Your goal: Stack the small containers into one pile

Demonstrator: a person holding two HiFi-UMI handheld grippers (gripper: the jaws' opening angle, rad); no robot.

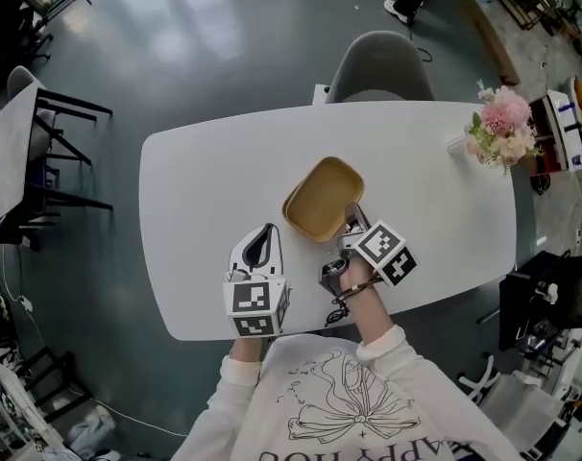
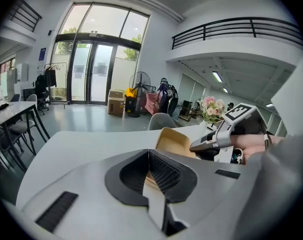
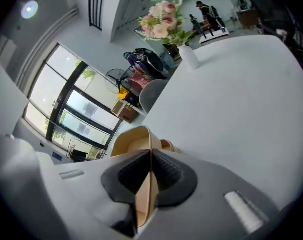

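1. The left gripper [image 1: 262, 238] lies over the near left part of the white table [image 1: 200, 185]. Its jaws are pressed together with nothing between them, as the left gripper view [image 2: 149, 156] shows.
2. The tan square container [image 1: 322, 198] sits on the middle of the table, just right of and farther than the left gripper.
3. The right gripper [image 1: 351, 221] is at the container's near right rim. In the right gripper view [image 3: 151, 156] its jaws are clamped on the thin tan wall [image 3: 134, 139].
4. A grey chair [image 1: 379, 65] stands at the table's far edge.
5. Pink flowers [image 1: 502, 128] stand at the far right corner, well apart from the container.
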